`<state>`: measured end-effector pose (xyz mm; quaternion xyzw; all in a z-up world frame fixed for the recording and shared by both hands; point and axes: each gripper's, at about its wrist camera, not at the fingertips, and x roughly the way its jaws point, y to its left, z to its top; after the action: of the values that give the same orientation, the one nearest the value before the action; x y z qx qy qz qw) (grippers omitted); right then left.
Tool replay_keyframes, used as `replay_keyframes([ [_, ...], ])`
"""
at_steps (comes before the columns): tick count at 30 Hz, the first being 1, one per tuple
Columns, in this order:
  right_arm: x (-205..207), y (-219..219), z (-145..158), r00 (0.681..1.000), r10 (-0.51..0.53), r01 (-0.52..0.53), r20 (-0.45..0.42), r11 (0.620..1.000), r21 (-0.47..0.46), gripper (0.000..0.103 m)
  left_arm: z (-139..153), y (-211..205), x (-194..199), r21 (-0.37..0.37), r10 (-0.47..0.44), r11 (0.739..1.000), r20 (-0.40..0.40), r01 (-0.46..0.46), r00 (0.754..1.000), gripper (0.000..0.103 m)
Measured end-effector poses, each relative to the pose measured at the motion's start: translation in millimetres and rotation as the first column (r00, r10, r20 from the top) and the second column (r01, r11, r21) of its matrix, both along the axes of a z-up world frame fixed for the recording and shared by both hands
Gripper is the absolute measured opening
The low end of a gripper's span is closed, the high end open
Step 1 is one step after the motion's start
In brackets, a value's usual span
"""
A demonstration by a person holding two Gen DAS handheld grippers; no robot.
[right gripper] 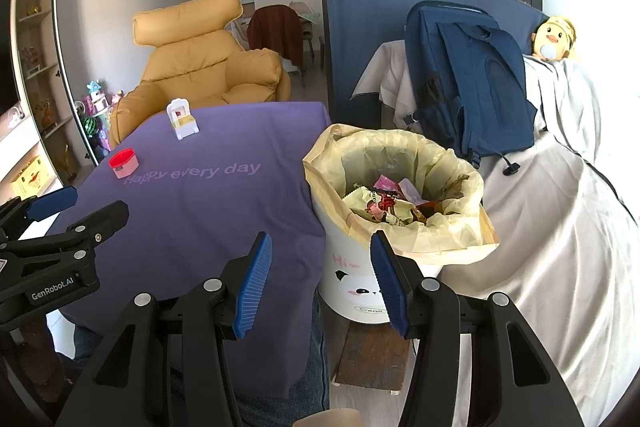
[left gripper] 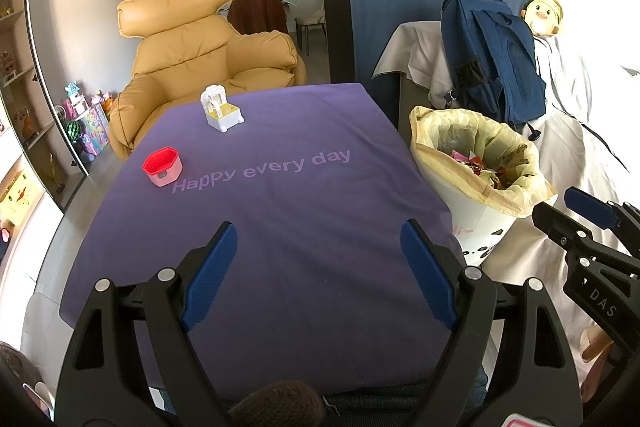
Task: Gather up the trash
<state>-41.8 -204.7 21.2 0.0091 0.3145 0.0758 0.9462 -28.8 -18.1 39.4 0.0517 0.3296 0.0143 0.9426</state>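
A white trash bin [right gripper: 360, 279] with a yellow liner [right gripper: 400, 155] stands right of the purple table [right gripper: 200, 211]; several crumpled wrappers [right gripper: 388, 203] lie inside. It also shows in the left wrist view [left gripper: 476, 223]. My left gripper [left gripper: 320, 255] is open and empty over the table's near edge. My right gripper [right gripper: 320, 267] is open and empty, just before the bin's near side. A red and pink cup [left gripper: 162, 166] and a small white and yellow toy [left gripper: 222, 109] stand on the table.
A yellow armchair [left gripper: 192, 55] stands behind the table. A blue backpack [right gripper: 464, 79] and a plush duck [right gripper: 554, 39] rest on a white-covered sofa [right gripper: 560, 227] right of the bin. A glass cabinet [left gripper: 24, 107] lines the left wall. The bin stands on a wooden stool [right gripper: 376, 355].
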Motion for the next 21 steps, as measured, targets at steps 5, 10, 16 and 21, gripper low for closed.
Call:
replay_keyframes([
  [5, 0.3, 0.0, 0.0, 1.000, 0.000, 0.000, 0.001, 1.000, 0.000, 0.049, 0.1, 0.7, 0.4, -0.001, 0.000, 1.000, 0.000, 0.000, 1.000, 0.079],
  [10, 0.4, -0.3, 0.0, 1.000, 0.001, -0.001, 0.000, 1.000, 0.000, 0.049, 0.1, 0.9, 0.5, -0.001, 0.000, 1.000, 0.001, 0.000, 1.000, 0.079],
  [16, 0.1, -0.3, 0.1, 1.000, 0.001, -0.001, 0.000, 1.000, -0.001, 0.049, -0.1, 1.0, 0.4, -0.002, 0.000, 1.000, 0.000, 0.000, 1.000, 0.079],
  [21, 0.1, -0.3, 0.2, 1.000, 0.000, 0.000, -0.002, 1.000, -0.001, 0.049, 0.0, 1.6, 0.6, -0.004, 0.001, 1.000, -0.001, -0.001, 1.000, 0.079],
])
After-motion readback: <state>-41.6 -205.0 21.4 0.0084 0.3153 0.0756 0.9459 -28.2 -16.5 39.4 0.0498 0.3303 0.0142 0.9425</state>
